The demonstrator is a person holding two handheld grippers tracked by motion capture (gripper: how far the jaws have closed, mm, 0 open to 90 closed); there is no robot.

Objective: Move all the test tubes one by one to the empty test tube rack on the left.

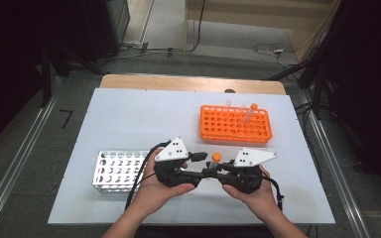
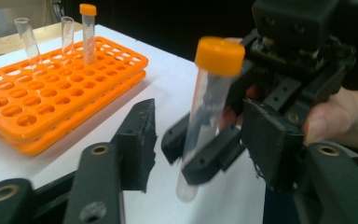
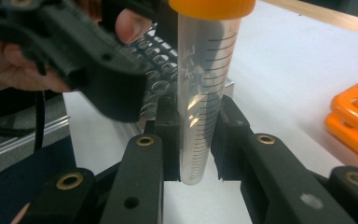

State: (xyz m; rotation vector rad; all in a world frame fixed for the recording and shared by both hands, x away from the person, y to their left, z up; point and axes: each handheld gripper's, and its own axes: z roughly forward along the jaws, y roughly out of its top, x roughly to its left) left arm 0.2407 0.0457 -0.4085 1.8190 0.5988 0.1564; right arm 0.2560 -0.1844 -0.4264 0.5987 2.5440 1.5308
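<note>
On the white table, a silver rack sits beside the left gripper, jaws apart around the orange-capped tube clamped upright by the right gripper, the orange rack beyond.

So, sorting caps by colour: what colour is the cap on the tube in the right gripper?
Orange; the cap on the tube shows best in the left gripper view.

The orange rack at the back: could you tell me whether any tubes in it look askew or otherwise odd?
Two uncapped tubes in the orange rack lean slightly, while the capped tube beside them stands upright. Nothing looks spilled or damaged.
</note>
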